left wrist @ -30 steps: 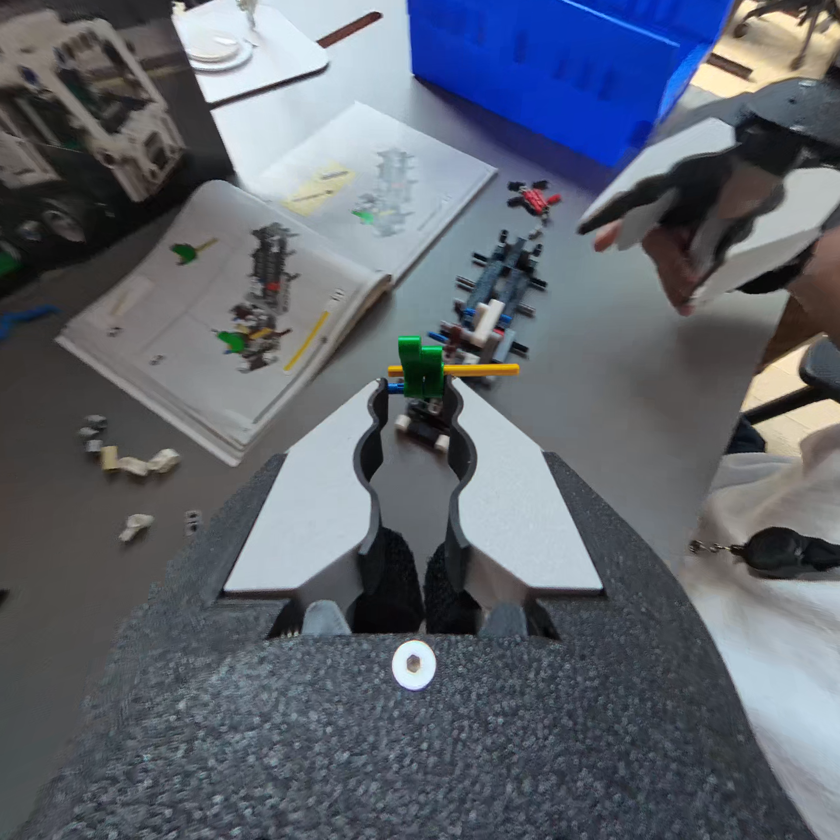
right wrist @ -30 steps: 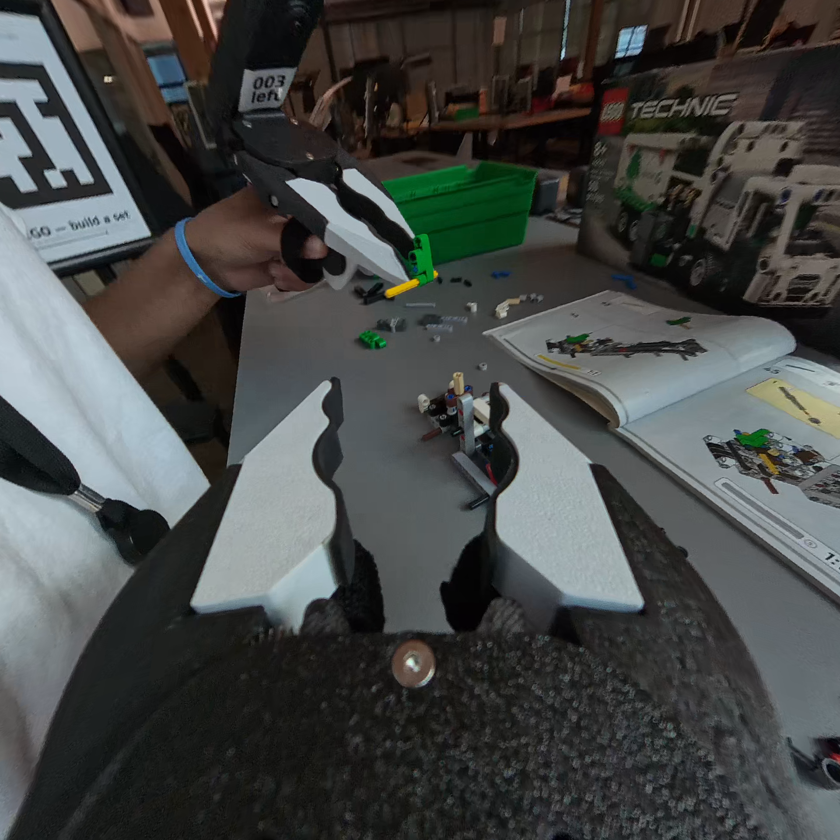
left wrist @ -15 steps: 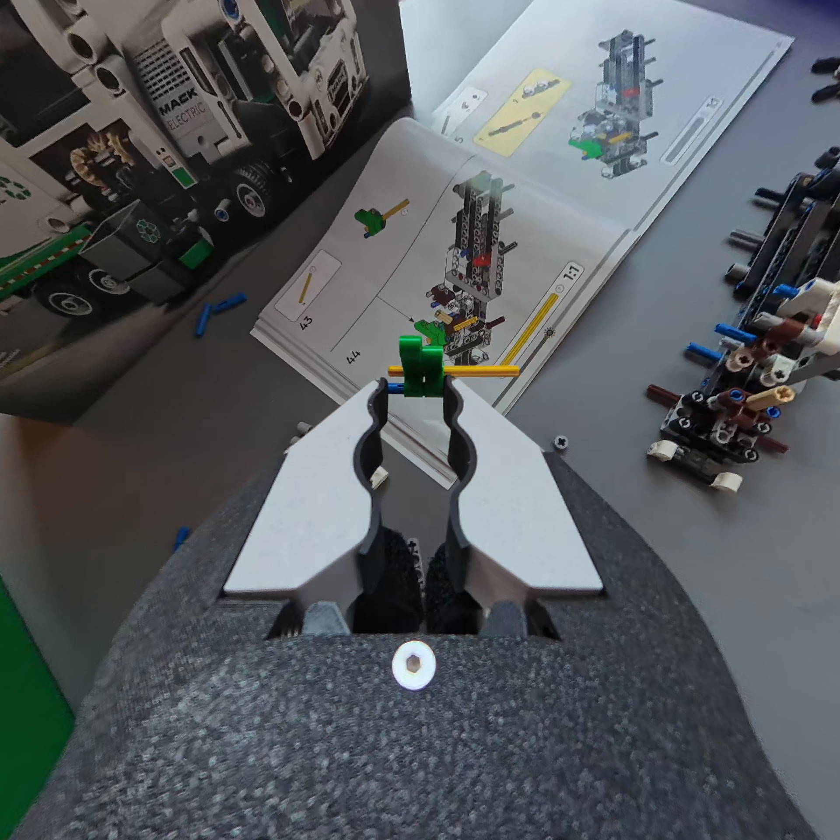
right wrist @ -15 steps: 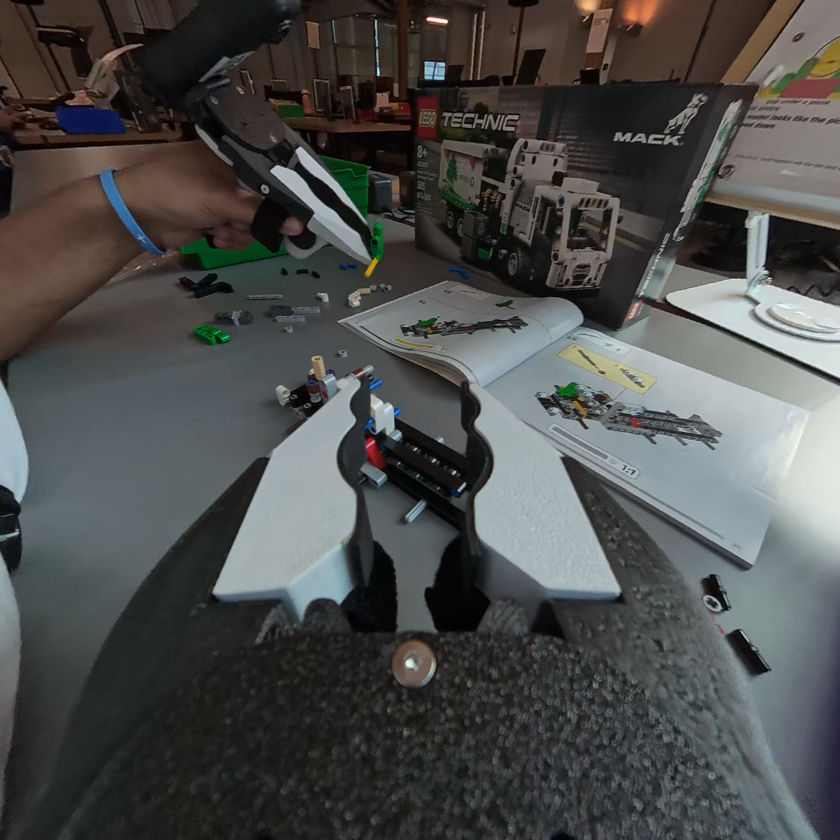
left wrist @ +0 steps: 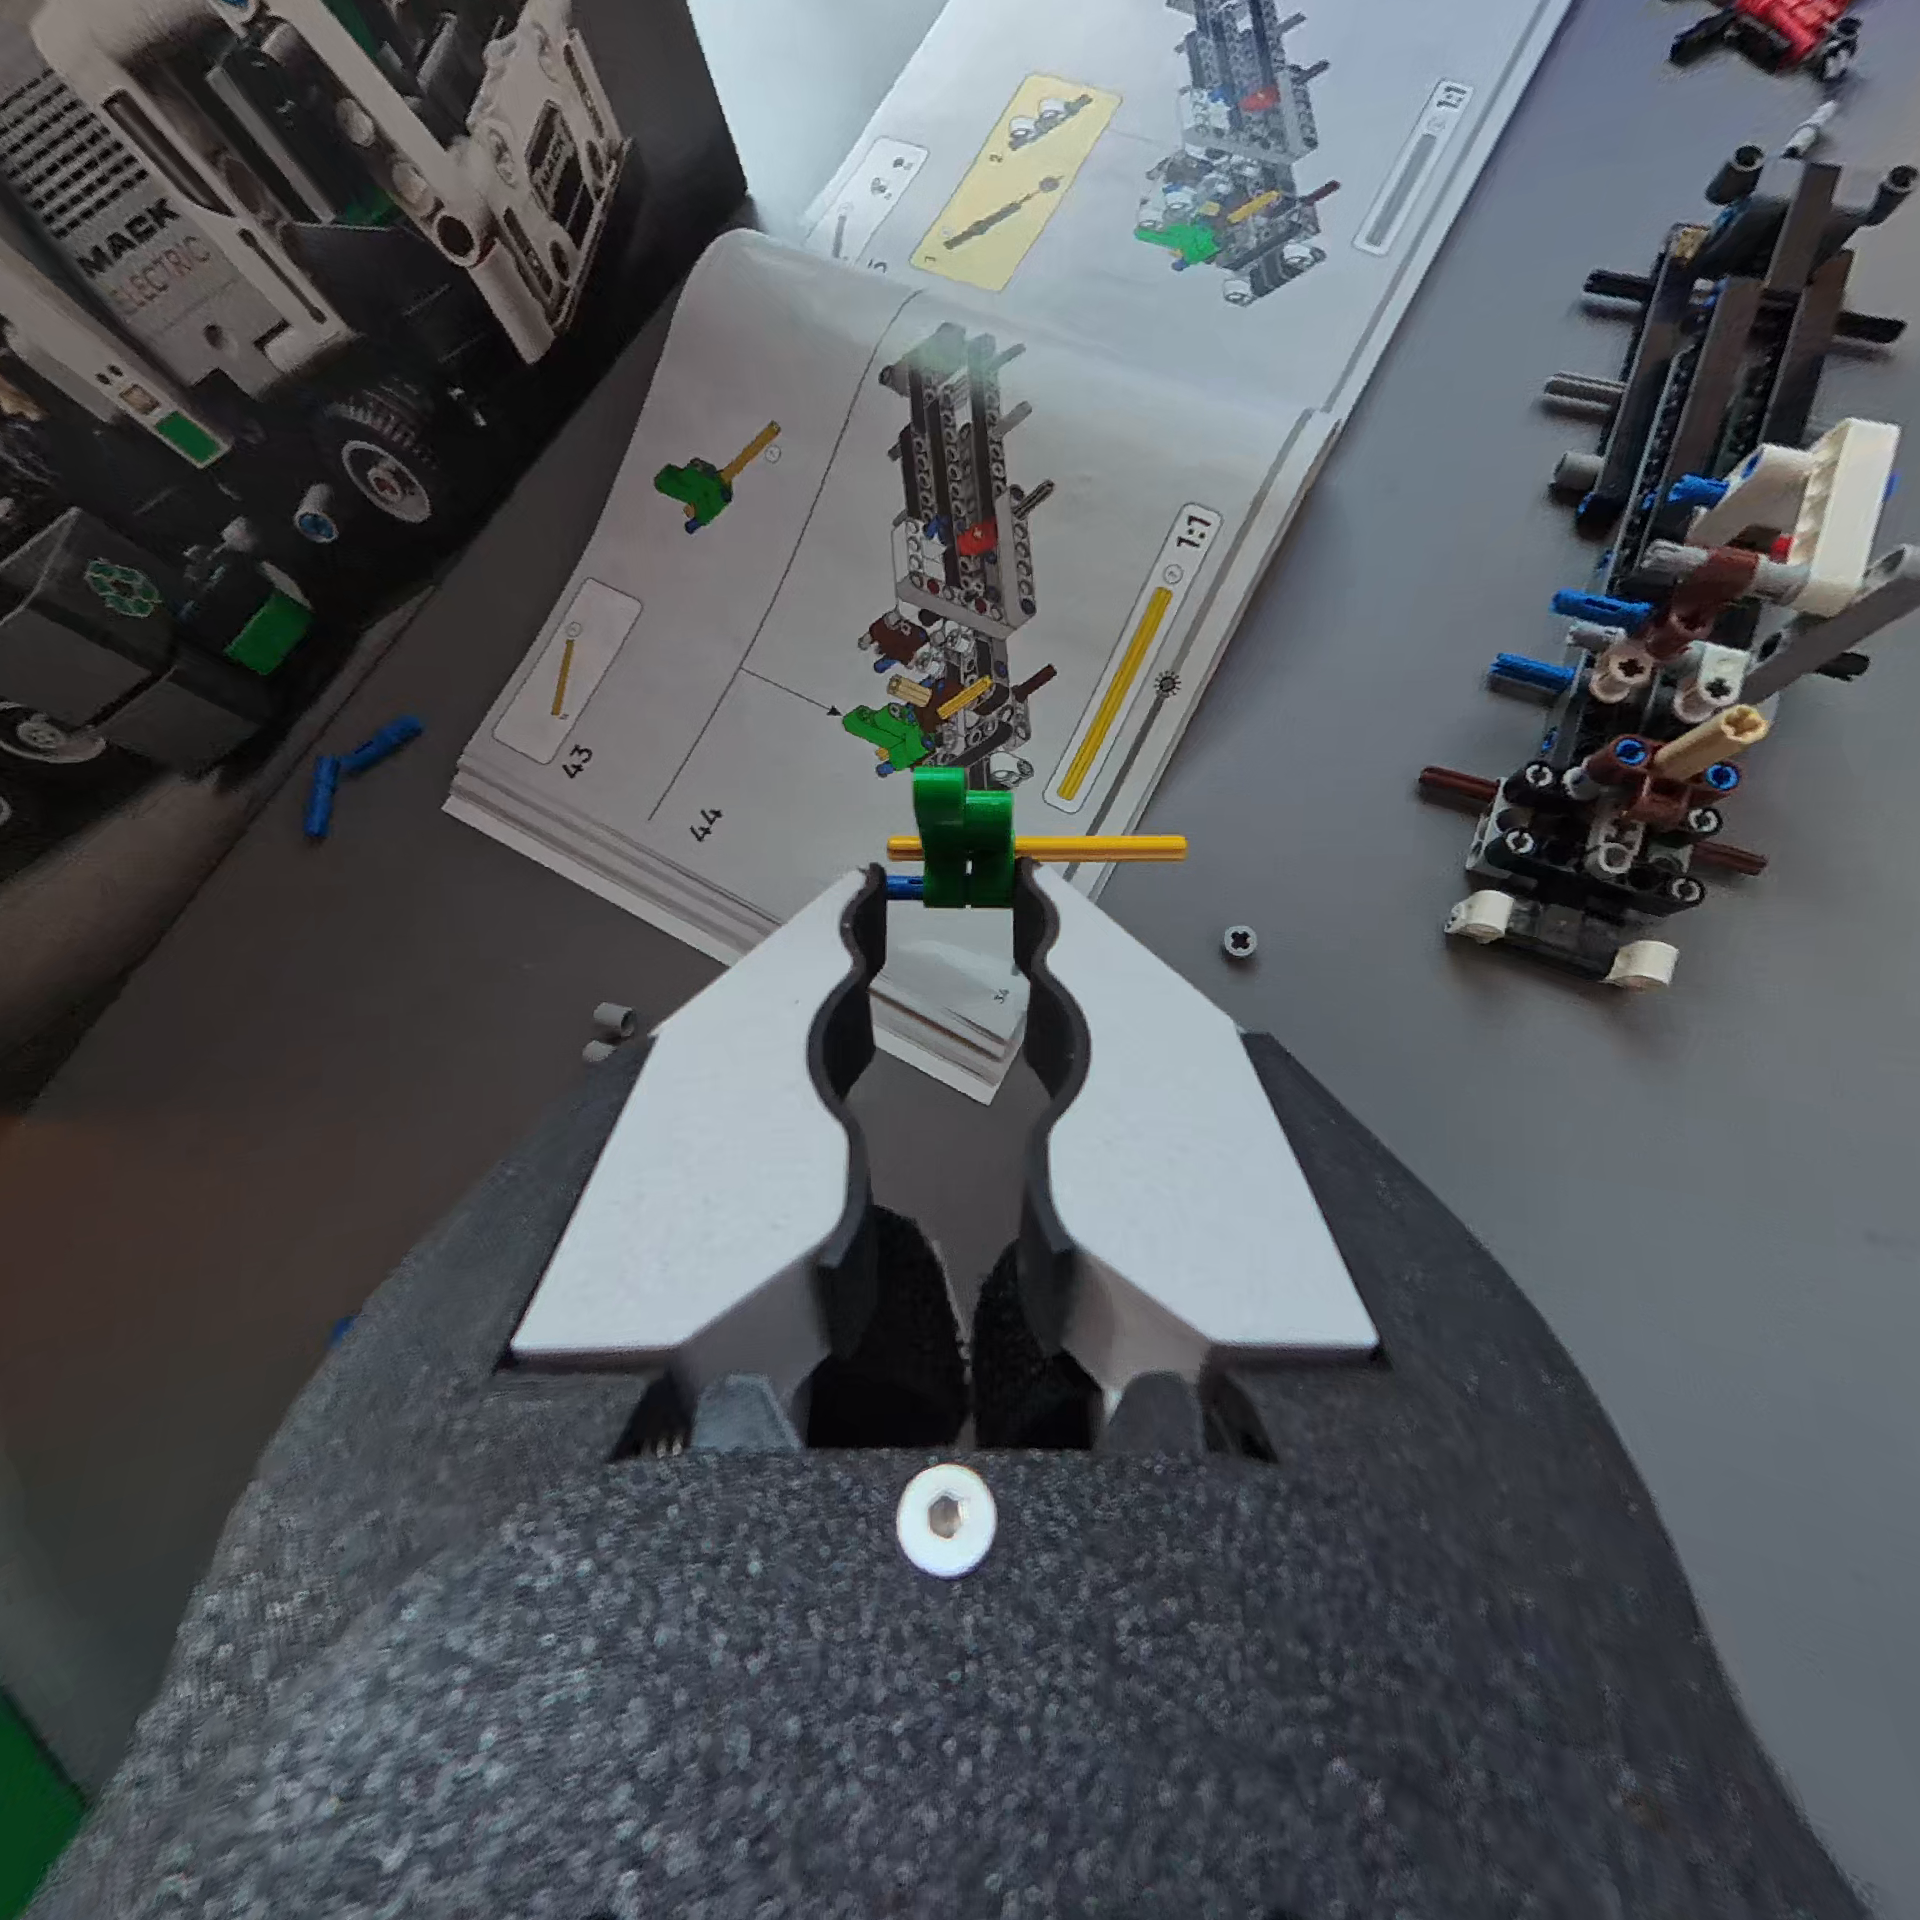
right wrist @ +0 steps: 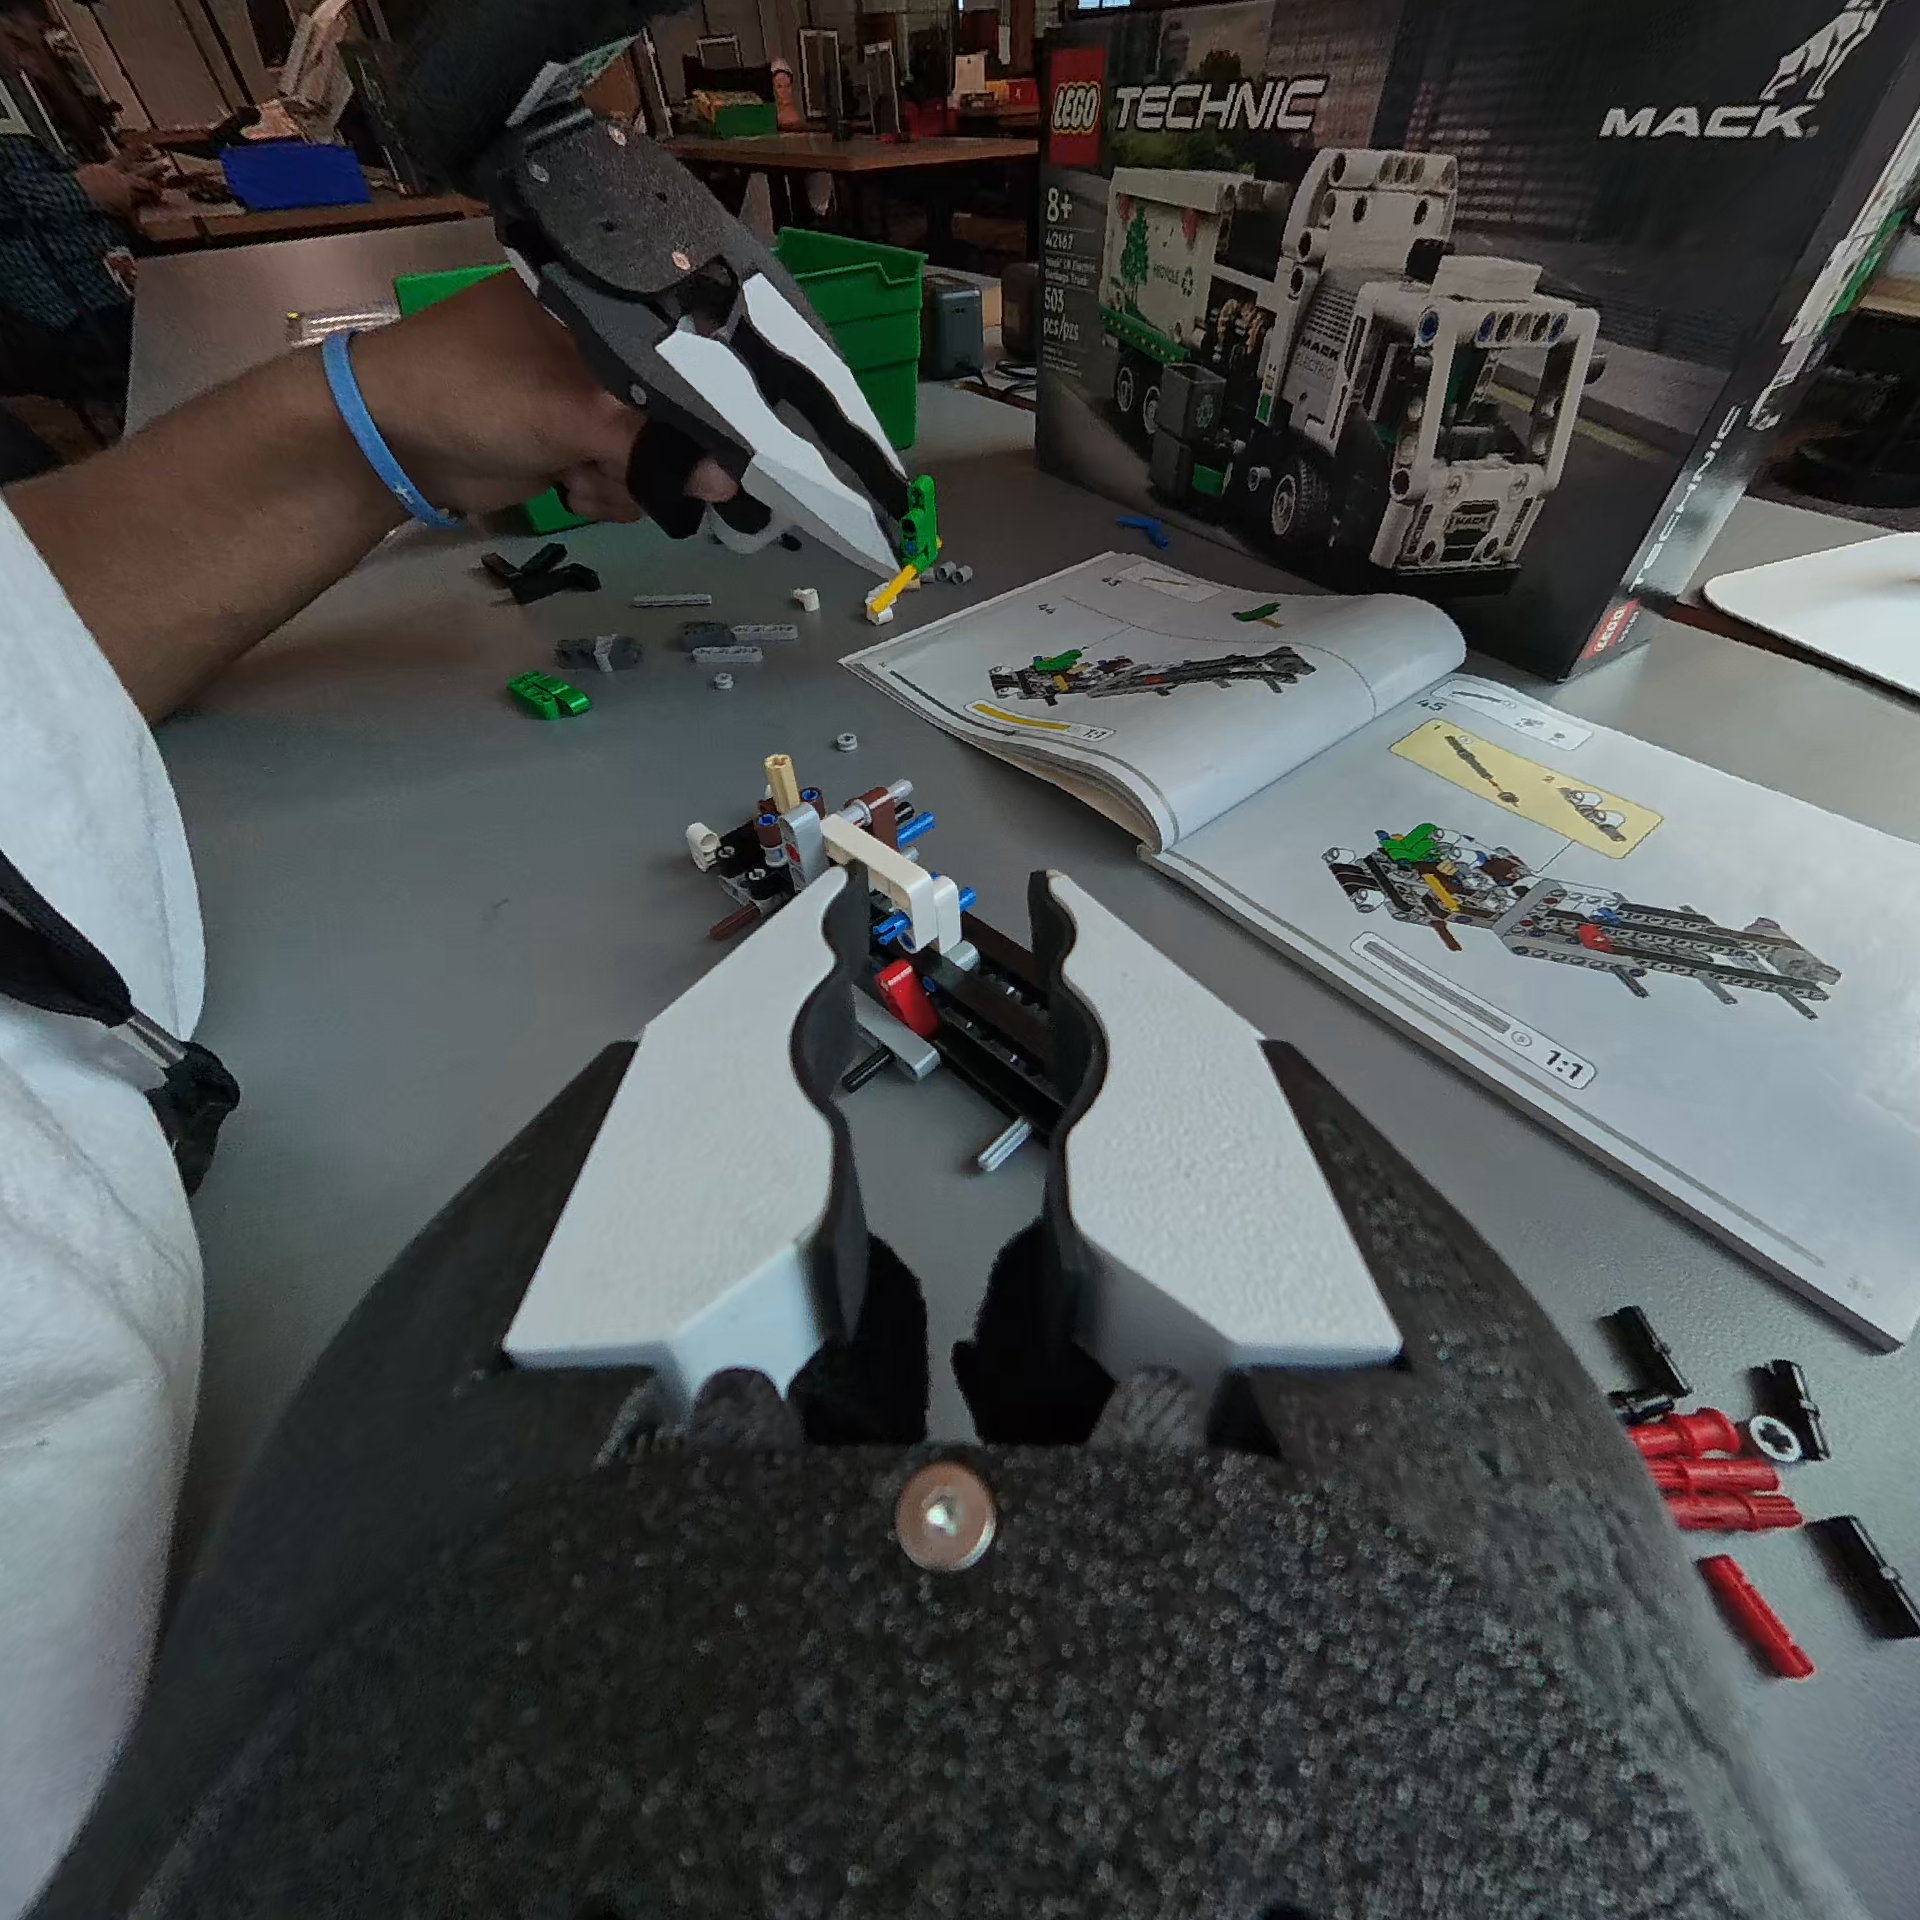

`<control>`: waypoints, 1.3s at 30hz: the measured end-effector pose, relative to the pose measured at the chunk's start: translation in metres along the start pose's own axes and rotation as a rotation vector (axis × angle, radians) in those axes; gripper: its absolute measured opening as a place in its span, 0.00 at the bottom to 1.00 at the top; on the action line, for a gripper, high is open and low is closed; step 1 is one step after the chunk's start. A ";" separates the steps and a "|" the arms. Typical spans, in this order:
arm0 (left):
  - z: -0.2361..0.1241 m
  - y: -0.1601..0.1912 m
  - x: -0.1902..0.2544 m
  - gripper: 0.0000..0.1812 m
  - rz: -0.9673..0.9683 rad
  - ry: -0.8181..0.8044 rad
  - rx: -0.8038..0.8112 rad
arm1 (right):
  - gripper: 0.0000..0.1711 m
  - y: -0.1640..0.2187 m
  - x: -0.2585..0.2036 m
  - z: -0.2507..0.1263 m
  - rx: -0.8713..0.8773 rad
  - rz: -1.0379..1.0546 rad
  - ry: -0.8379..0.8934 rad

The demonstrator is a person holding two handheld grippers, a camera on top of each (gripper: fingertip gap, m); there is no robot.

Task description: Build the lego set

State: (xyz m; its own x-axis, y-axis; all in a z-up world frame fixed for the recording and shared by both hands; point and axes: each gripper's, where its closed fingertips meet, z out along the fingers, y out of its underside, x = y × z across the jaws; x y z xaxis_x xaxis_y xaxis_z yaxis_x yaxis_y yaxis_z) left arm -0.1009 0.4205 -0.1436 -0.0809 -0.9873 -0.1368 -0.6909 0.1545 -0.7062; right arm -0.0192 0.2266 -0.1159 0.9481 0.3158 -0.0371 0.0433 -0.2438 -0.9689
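Big grey table [right wrist: 436, 935] with the set's box [right wrist: 1455, 312] standing at the back, truck picture on the front. In front of it the instruction booklet [right wrist: 1351, 831] lies open flat. Just beside the booklet sits the half-built truck frame [left wrist: 1683, 623], a long dark chassis with white, brown and blue bits stuck on one end.

The right hand-held gripper [right wrist: 945, 894] has its fingers apart and hovers low over that frame, with the frame's dark rail showing in the gap; hard to say if a fingertip actually touches it.

The left hand-held gripper [left wrist: 951, 883] is clamped on a small green piece [left wrist: 961, 847] with a yellow rod [left wrist: 1101, 849] running through it sideways and a blue pin [left wrist: 902, 886] poking out. It's held up off the table, over the near edge of the booklet.

Loose stuff: grey and green pieces [right wrist: 644, 665] near the person's arm, red and black pins [right wrist: 1725, 1475] on the right.
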 end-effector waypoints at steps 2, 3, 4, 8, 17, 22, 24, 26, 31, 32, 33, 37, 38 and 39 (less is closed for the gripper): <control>-0.002 0.001 0.003 0.13 0.075 0.008 -0.036 | 0.17 0.000 0.000 -0.001 0.001 0.006 -0.004; -0.004 0.000 0.003 0.13 0.110 0.006 -0.048 | 0.17 0.000 -0.001 -0.001 0.001 0.009 -0.008; -0.005 -0.003 0.004 0.13 0.129 0.012 -0.047 | 0.17 0.000 -0.001 -0.001 0.000 0.010 -0.010; 0.002 -0.027 0.038 0.13 0.137 0.187 0.034 | 0.17 0.001 0.000 0.000 -0.008 0.013 -0.003; 0.020 -0.029 0.074 0.12 0.228 0.235 0.114 | 0.15 0.000 0.006 -0.005 0.012 0.042 0.032; 0.024 -0.016 0.077 0.13 0.253 0.203 0.095 | 0.15 0.003 0.003 -0.002 -0.015 0.062 -0.006; 0.025 -0.016 0.078 0.12 0.259 0.203 0.093 | 0.15 0.003 0.002 -0.002 -0.018 0.054 -0.009; 0.026 -0.016 0.080 0.12 0.255 0.206 0.101 | 0.15 0.003 0.000 -0.002 -0.018 0.041 -0.006; 0.026 -0.019 0.076 0.12 0.261 0.174 0.117 | 0.14 0.004 -0.001 -0.002 -0.020 0.046 -0.010; 0.024 -0.021 0.075 0.12 0.251 0.178 0.125 | 0.14 0.004 -0.001 -0.002 -0.021 0.047 -0.012; 0.022 -0.022 0.074 0.12 0.241 0.182 0.135 | 0.14 0.004 -0.001 -0.002 -0.022 0.047 -0.014; 0.022 -0.022 0.068 0.12 0.224 0.177 0.144 | 0.14 0.005 -0.002 -0.001 -0.033 0.035 -0.013; 0.022 -0.021 0.069 0.12 0.220 0.187 0.146 | 0.14 0.006 -0.002 -0.001 -0.035 0.029 -0.009; 0.023 -0.020 0.072 0.12 0.220 0.204 0.145 | 0.14 0.006 -0.003 -0.001 -0.037 0.023 -0.003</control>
State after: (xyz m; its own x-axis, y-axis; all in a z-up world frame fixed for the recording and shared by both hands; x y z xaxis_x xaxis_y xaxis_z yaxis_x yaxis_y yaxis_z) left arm -0.0767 0.3472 -0.1551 -0.3691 -0.9145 -0.1655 -0.5329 0.3541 -0.7685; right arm -0.0212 0.2235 -0.1214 0.9481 0.3122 -0.0600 0.0332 -0.2849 -0.9580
